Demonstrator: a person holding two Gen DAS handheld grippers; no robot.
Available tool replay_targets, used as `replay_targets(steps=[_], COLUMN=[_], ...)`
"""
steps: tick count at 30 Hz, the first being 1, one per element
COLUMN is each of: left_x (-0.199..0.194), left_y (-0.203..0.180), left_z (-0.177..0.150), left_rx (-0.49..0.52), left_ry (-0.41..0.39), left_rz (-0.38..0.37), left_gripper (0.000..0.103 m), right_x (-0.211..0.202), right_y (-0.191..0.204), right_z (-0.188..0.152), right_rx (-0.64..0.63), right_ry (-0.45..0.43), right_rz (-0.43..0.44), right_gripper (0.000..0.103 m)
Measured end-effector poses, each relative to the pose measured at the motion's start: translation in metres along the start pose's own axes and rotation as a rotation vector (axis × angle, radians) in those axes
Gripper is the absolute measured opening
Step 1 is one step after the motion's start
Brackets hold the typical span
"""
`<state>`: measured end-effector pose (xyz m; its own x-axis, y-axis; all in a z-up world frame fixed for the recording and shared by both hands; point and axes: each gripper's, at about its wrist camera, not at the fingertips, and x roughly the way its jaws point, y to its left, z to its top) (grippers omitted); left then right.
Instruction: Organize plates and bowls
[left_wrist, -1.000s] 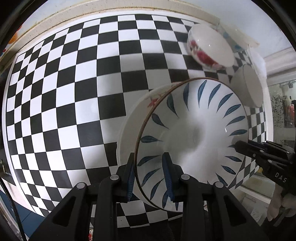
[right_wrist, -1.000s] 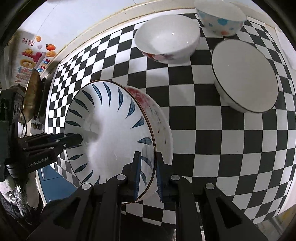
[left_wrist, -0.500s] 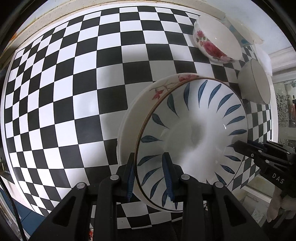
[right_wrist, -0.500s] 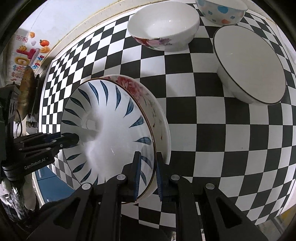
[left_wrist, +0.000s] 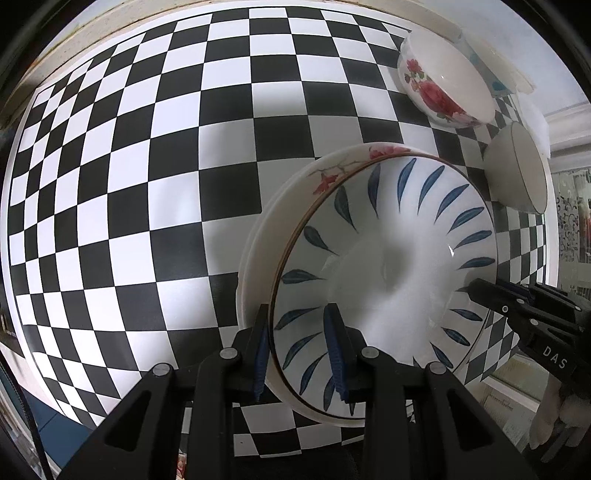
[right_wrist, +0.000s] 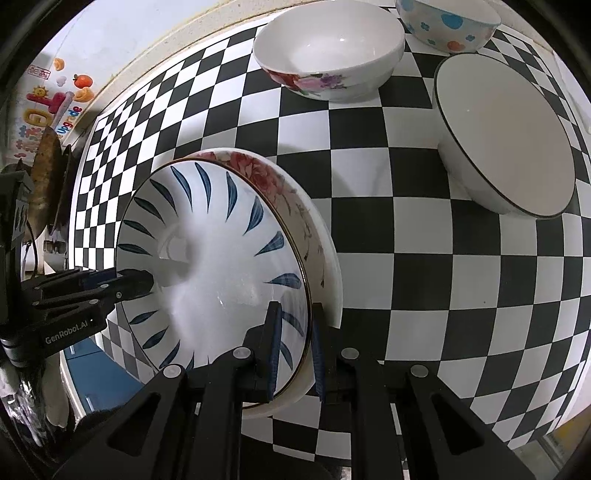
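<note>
The leaf plate (left_wrist: 388, 258), white with blue leaf strokes, sits over a rose plate (left_wrist: 295, 184) whose flowered rim shows beyond it; whether the two touch I cannot tell. In the left view the pair fills the lower right. The left gripper (left_wrist: 297, 350) has its fingers clamped on the leaf plate's near rim; the right gripper (right_wrist: 295, 343) grips the opposite rim. Both plates are over the checkered surface (left_wrist: 129, 184). In the right view a flowered bowl (right_wrist: 328, 48) stands at top centre, a spotted bowl (right_wrist: 447, 22) beside it at upper right, and a black-rimmed bowl (right_wrist: 506, 140) at right.
</note>
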<state>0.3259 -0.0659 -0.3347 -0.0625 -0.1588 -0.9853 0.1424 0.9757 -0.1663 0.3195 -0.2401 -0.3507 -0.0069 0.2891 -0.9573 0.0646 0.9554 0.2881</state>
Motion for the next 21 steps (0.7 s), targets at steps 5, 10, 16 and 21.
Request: replay_targets(steps=[5,10,16,21], left_x=[-0.001,-0.001,-0.002,-0.004], left_y=[0.007,0.016,0.023,0.028], left_z=[-0.001,-0.001,-0.001,-0.001], left_rx=[-0.037,-0.091,-0.128,-0.146], left_ry=[-0.002,0.0,-0.004,-0.007], left_rz=[-0.008,-0.03,-0.031,-0.035], left_gripper=[0.025,0.025,0.025,0.025], right_x=[0.001,0.002,0.001,-0.001], right_y=[-0.002,-0.004,-0.012,-0.014], right_z=[0.002,0.007,0.008,0.007], right_rx=[0.01,0.015,0.017,0.02], right_ry=[0.01,0.032,0.046,0.045], right_rz=[0.009,0.021,0.063,0.075], right_gripper=[0.019,0.019,0.019,0.019])
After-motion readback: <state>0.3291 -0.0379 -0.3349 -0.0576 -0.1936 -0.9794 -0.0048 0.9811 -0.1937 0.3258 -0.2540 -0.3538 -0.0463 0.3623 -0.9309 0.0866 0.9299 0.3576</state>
